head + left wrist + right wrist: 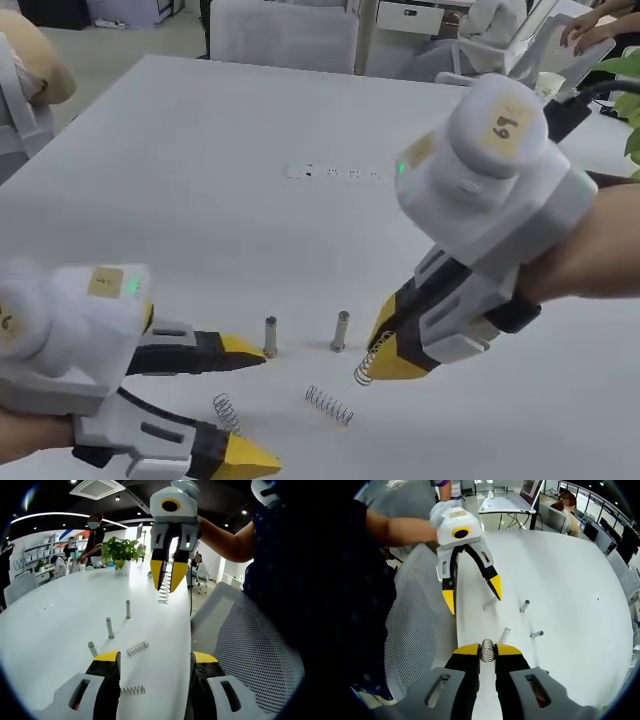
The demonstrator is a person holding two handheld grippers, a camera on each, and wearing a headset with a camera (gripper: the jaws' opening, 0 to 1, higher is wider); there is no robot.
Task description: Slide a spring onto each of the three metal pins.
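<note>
The left gripper (248, 405) is held low over the white table (200, 170). Its two jaws are spread wide and nothing is gripped. Three springs are counted in all. The first spring (226, 412) lies flat on the table between these open jaws and is touched by neither. The second spring (329, 404) lies flat just past the jaw tips, on the side toward the other gripper.

Three metal pins are counted in the left gripper view, standing upright in a row that leads away from this gripper's left jaw. All three are bare. The nearest pin (270, 336) stands close beside one jaw tip; whether they touch cannot be told. The middle pin (341, 330) stands between the two grippers. The farthest pin (128, 609) is seen below and to the left of the other gripper's tips.

The right gripper (385, 358) is held above the table. Its jaws are drawn nearly together on the third spring (368, 366), which is clamped between the yellow tips. The spring's free end sticks out past the tips, clear of the table.
</note>
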